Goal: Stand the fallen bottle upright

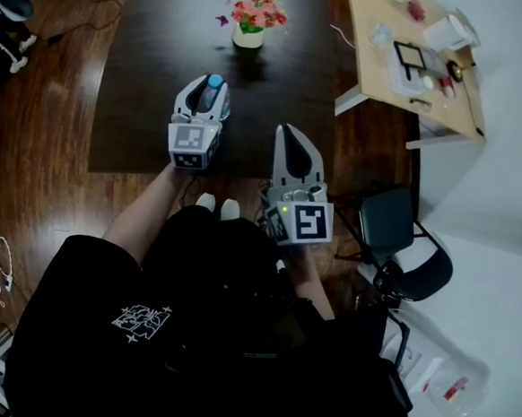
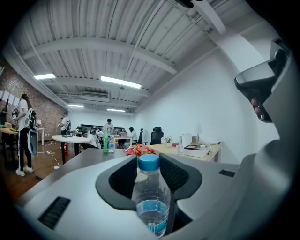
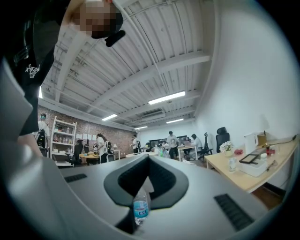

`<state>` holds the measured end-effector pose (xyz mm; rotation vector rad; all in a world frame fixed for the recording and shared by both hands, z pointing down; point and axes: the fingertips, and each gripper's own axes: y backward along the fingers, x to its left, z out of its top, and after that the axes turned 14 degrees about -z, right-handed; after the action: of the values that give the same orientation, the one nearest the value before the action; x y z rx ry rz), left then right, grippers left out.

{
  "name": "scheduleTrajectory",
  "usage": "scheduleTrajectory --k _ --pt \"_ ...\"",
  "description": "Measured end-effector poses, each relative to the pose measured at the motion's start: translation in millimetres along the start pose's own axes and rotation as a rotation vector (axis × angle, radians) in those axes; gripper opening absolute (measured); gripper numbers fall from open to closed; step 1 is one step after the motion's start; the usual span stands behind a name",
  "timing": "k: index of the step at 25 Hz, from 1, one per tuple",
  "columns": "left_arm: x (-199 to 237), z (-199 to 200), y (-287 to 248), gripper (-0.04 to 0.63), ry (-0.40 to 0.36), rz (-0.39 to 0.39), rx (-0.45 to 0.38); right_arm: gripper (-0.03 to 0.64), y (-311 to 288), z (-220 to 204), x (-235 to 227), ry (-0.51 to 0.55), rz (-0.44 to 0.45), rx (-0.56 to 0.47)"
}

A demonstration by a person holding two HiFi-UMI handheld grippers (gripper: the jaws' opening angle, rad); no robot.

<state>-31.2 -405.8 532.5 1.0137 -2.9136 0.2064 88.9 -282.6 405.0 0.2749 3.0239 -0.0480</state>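
Observation:
A clear plastic bottle [image 2: 151, 197] with a blue cap [image 1: 215, 81] and a blue label stands upright between the jaws of my left gripper [image 1: 207, 95], which is shut on it over the dark table [image 1: 156, 51]. In the left gripper view the padded fingers [image 2: 180, 176] close round the bottle's body. To the right, near the table's front edge, my right gripper [image 1: 286, 131] points forward with its tips together and nothing between them in the head view. Low in the slit of its jaws, the right gripper view shows a small bottle [image 3: 140, 210]; I cannot tell whether it is the same one.
A white pot of pink flowers [image 1: 251, 18] stands at the far middle of the table. A light wooden desk [image 1: 379, 77] with small items lies to the right, and a black office chair [image 1: 402, 246] below it. Cables lie on the wood floor at left.

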Motion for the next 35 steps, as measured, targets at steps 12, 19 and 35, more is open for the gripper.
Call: scheduleTrajectory --k 12,19,35 --pt "-11.1 2.7 5.8 0.201 -0.057 -0.04 0.014 0.025 2.9 1.2 1.3 -0.014 0.004 0.002" --pt "-35.6 52.1 51.4 0.062 -0.102 -0.049 -0.025 0.025 5.2 2.2 8.4 -0.052 0.03 0.009" --pt "-90.5 90.1 112.0 -0.005 -0.089 -0.07 -0.092 0.025 39.1 5.6 25.9 -0.029 0.077 -0.022"
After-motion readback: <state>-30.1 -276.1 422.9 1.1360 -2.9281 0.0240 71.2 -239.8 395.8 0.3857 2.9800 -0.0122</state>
